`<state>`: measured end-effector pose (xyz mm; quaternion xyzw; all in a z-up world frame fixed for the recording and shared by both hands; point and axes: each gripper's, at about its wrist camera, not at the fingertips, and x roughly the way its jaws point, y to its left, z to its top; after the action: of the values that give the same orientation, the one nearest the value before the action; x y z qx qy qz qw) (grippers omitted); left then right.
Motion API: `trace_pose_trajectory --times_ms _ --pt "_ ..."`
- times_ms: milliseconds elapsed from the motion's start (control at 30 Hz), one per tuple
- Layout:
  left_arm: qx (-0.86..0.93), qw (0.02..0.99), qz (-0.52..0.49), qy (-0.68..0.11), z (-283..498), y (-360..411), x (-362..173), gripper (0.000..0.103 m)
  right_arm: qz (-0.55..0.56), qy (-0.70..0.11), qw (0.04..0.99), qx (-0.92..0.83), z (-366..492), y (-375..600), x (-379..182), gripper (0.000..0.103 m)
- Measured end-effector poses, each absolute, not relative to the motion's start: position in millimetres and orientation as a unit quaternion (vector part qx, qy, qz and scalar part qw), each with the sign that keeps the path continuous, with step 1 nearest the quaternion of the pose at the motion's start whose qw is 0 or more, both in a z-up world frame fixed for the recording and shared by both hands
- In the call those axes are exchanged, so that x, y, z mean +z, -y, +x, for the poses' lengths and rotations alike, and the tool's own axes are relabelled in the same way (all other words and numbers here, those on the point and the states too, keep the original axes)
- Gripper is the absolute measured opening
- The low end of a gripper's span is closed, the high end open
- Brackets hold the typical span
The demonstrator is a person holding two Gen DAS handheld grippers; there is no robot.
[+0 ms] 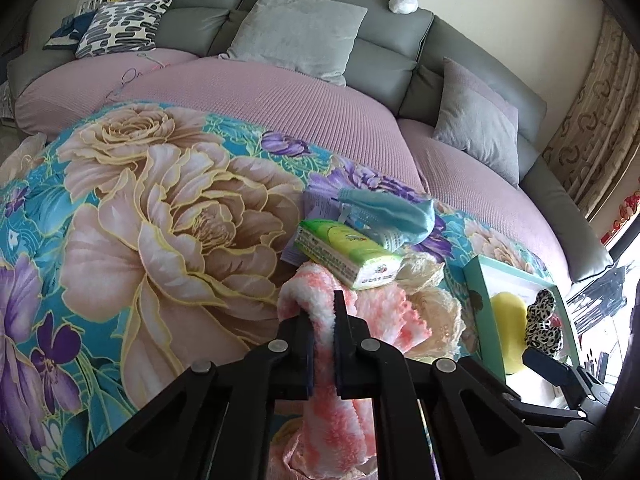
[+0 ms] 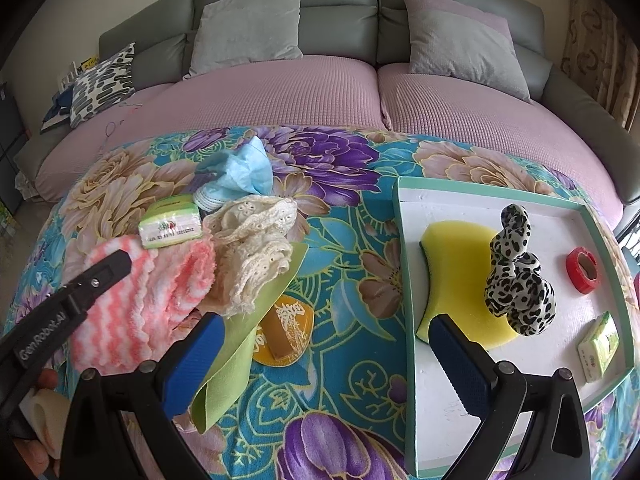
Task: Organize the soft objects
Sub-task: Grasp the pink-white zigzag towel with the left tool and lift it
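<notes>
The left gripper [image 1: 322, 316] had its fingers pinched on a fold of the pink-and-white fluffy towel [image 2: 144, 292], which lay at the near left of the pile on the floral blanket [image 1: 140, 208]. No lift showed yet; most of the towel rested on the blanket, and a small green tissue pack [image 1: 348, 256] sat on its far edge, so it could slide off if the towel came up.

The right gripper [image 2: 328, 364] hung over the gap between the pile and the tray [image 2: 404, 280], its blue-padded fingers spread wide with nothing between them.

In the white tray with the green rim lay a yellow sponge [image 2: 452, 264], a leopard-print cloth piece [image 2: 516, 280] partly on top of it, a red tape roll [image 2: 582, 270] and a second tissue pack [image 2: 598, 348]. That looked like the part already sorted.

Outside the tray remained the towel, a cream lace cloth [image 2: 256, 244] just beside it, a light blue cloth [image 2: 244, 172] further back, the tissue pack, a green sheet [image 2: 236, 356] under the lace, and an orange round item [image 2: 286, 320] partly covered by that sheet. Judged from this, the task was somewhere under halfway, with the towel as the piece in hand and at least four or five things left to move
</notes>
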<state>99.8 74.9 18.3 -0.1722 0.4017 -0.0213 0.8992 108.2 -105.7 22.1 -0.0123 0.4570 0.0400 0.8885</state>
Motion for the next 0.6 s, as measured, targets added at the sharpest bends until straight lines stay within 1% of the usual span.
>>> trace_pose_trajectory --times_ms 600 --pt "-0.027 0.927 -0.166 -0.335 73 -81 68 0.007 -0.017 -0.459 0.888 0.041 106 107 22 0.103"
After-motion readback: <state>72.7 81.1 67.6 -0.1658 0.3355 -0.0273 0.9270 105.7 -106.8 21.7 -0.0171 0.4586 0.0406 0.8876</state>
